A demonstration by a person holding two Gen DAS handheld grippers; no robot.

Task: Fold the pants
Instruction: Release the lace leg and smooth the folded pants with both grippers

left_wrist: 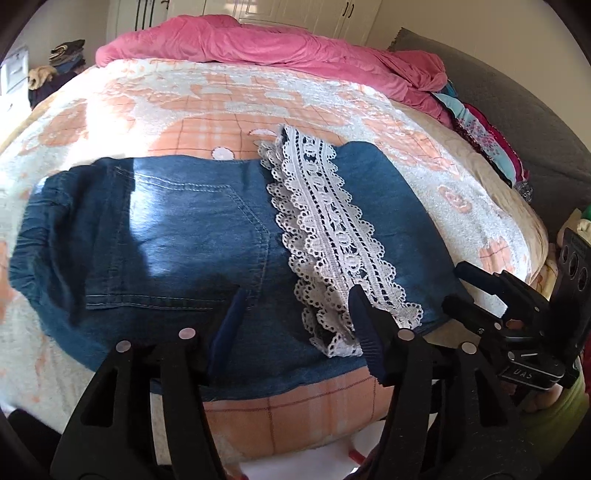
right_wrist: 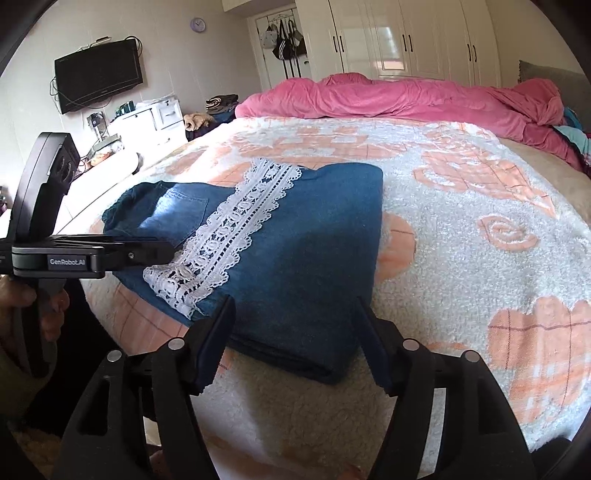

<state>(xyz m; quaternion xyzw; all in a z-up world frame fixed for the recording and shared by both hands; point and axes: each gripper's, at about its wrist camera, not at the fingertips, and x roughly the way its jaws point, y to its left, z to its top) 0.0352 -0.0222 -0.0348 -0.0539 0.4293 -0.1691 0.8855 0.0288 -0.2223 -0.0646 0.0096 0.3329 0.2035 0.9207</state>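
Home bedroom, lived in. Large bed [right_wrist: 461, 229] filling most of both views, covered with a fleecy white blanket [right_wrist: 443, 206] patterned in peach checks and hearts. Rumpled pink duvet [right_wrist: 406, 96] heaped along the far edge; grey padded headboard [left_wrist: 517, 110] at the right side. White built-in wardrobe [right_wrist: 406, 40] with dark handles across the back wall. Flat television [right_wrist: 98, 75] mounted on the left wall, cables trailing; round lilac clock [right_wrist: 198, 24] above. Bags [right_wrist: 286, 40] hung on a door rack. White drawer unit [right_wrist: 147, 122] with small clutter on top, stacked folded clothes [right_wrist: 221, 103] beside it. Daylight across the bedding.
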